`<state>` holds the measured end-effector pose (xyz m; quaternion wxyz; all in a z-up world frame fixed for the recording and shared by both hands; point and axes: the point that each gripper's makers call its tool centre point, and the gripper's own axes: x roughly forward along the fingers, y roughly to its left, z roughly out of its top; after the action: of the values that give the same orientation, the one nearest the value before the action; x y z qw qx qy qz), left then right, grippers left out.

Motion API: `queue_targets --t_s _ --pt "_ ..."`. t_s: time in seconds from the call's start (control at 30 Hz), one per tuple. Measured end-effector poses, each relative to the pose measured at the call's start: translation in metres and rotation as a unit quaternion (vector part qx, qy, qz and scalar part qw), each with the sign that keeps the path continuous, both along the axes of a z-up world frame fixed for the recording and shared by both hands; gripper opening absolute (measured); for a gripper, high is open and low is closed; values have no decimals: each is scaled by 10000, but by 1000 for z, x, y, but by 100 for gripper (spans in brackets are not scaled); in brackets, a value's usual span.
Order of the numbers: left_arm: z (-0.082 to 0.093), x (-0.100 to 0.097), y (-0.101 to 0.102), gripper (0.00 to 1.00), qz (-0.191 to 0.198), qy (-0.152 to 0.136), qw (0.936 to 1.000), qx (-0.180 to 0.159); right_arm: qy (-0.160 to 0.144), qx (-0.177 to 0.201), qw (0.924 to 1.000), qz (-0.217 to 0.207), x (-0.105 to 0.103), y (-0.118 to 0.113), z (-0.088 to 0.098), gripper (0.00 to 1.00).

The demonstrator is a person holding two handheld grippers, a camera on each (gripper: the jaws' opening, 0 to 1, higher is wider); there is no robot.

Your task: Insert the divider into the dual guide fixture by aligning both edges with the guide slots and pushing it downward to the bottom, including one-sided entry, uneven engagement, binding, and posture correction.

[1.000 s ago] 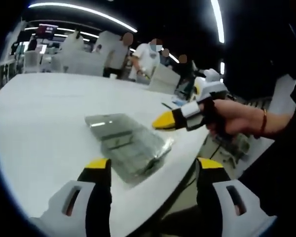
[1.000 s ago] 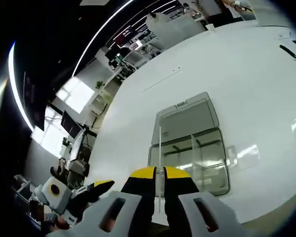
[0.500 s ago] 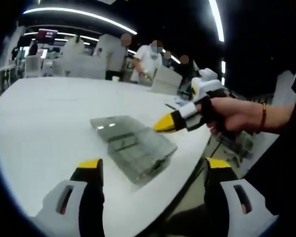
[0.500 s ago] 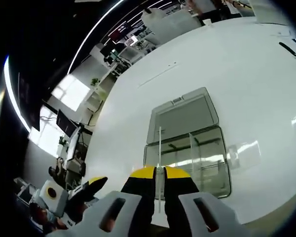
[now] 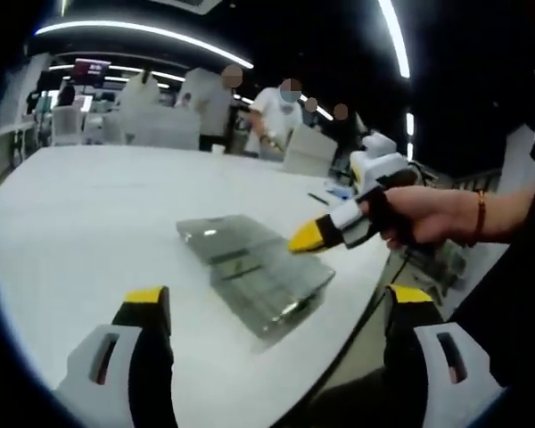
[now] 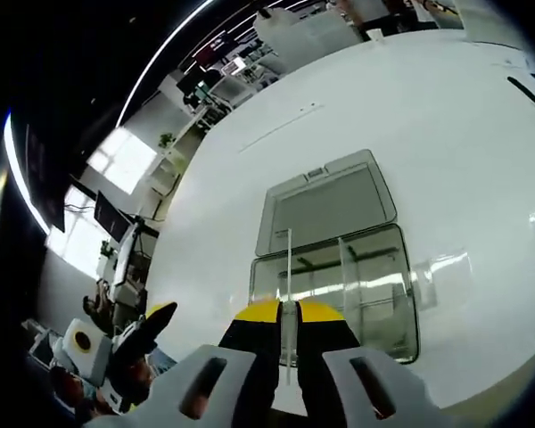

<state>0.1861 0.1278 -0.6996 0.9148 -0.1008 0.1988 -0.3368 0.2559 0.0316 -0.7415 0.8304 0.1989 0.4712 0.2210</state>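
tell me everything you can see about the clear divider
The divider is a thin, clear plastic sheet, seen edge-on in the right gripper view as a pale line. The right gripper pinches it between shut yellow-tipped jaws. It is held above the open clear fixture on the white table, and whether it touches the fixture can't be told.

Left gripper [image 5: 276, 308]: white slotted jaws, black fingers, yellow tips. Right gripper [image 6: 282, 314]: same colours. Hand [image 5: 416, 217]: red wrist bracelet [image 5: 479, 217].

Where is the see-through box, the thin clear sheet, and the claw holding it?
clear box [image 6: 374, 294], right gripper view, its inside floor
divider [image 6: 288, 267], right gripper view, its upright thin edge
right claw [image 6: 288, 314], right gripper view, between its yellow tips
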Motion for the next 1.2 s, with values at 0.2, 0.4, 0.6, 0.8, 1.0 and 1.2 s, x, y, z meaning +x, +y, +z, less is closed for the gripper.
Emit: queue_targets --t_s 0.2,0.4,0.6,0.8,1.0,1.2 --pt "-3 0 -1 97 -49 57 10000 -10 -2 -103 9999 38 3 0 -3 0" --pt "-3 0 0 96 -50 82 9999 -47 -52 -204 9998 -15 6 1 -6 0" --pt "-5 3 6 96 -29 123 9999 -47 -89 -190 9997 -94 7 3 -6 0" --pt "-5 6 6 95 -56 131 9999 -67 -100 -254 9995 -144 7 3 -10 0" --pt "-4 6 6 95 -110 140 9998 -71 -114 -313 9993 -196 7 3 -13 0" --pt "-7 7 11 94 -107 201 9997 -94 -259 -431 9984 -240 6 5 -10 0"
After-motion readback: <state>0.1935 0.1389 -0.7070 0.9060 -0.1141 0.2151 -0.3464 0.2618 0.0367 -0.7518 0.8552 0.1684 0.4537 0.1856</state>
